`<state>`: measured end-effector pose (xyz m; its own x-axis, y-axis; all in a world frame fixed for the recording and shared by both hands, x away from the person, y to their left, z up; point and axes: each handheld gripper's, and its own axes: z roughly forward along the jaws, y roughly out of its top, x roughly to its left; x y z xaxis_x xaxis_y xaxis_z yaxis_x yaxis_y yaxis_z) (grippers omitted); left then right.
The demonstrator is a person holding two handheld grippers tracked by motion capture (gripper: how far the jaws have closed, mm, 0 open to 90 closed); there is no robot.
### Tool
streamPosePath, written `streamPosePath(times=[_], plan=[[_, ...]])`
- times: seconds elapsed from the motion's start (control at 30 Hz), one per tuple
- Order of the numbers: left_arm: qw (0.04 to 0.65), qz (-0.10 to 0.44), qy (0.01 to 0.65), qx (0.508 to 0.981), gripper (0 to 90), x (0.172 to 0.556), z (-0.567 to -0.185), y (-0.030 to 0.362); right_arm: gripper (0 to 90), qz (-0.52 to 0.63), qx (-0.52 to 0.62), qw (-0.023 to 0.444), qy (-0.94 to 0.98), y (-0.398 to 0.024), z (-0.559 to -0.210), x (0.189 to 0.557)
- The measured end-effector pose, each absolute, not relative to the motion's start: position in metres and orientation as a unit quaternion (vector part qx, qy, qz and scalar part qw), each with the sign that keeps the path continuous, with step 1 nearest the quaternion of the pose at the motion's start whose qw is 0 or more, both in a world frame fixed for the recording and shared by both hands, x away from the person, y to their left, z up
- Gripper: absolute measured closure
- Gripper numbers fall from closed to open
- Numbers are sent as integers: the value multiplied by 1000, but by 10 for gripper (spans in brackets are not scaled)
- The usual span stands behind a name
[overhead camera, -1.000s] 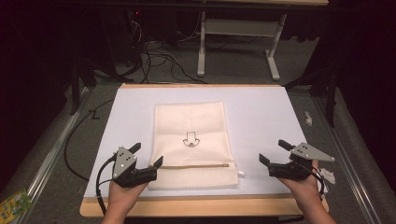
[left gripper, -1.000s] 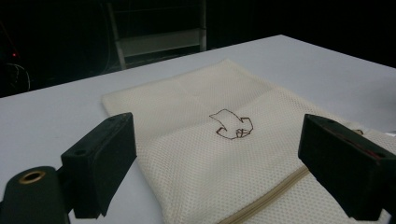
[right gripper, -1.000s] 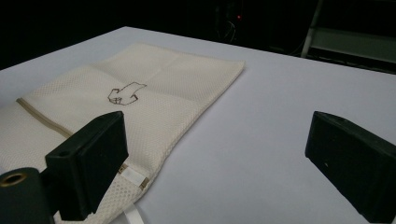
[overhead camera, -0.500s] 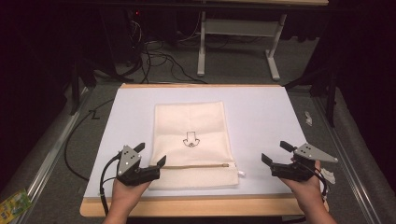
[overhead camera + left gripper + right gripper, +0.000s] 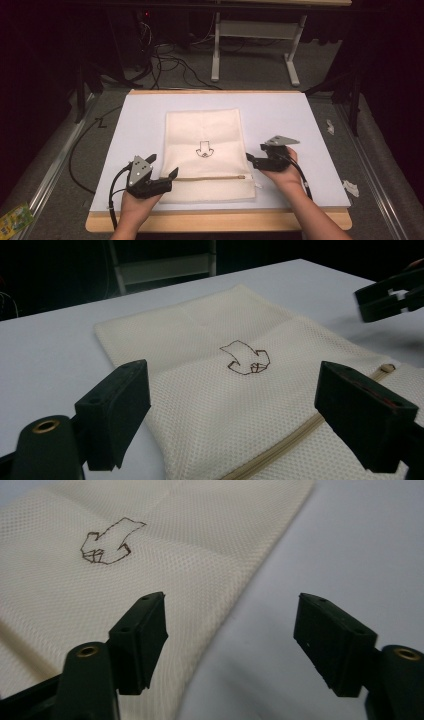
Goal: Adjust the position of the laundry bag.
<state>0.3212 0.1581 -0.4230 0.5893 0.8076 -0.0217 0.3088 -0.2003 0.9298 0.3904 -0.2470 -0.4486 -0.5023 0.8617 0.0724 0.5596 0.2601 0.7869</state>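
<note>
Now you hold both tools spread and empty: the left hand-held gripper [image 5: 167,178] at the near-left corner of the mesh bag [image 5: 205,130], the right hand-held gripper [image 5: 255,156] at its right edge, likely to pin it. It lies flat mid-bench [image 5: 300,115], zipper [image 5: 210,177] nearest you. Nothing blocks you; paper scraps [image 5: 350,187] sit well apart.
</note>
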Motion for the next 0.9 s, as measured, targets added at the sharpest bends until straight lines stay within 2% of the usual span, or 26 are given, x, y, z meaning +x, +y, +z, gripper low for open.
streamPosePath(times=[0.27,0.5,0.63,0.7,0.8,0.83,0.9], plan=[[510,237,382,734,155,324,-425,161,301,327,475,184,796,-196,-467,448],[514,233,379,733,155,322,-424,160,277,304,491,193,793,-179,-476,463],[513,235,379,733,156,322,-424,159,319,300,494,193,793,-178,-475,462],[511,234,379,735,157,322,-424,159,435,300,490,195,795,-179,-474,461],[511,231,377,737,157,322,-425,157,709,297,478,199,802,-181,-471,460],[511,231,377,737,158,322,-425,157,709,297,478,199,802,-181,-471,460],[508,226,378,740,162,323,-426,157,859,301,470,197,806,-186,-471,458]])
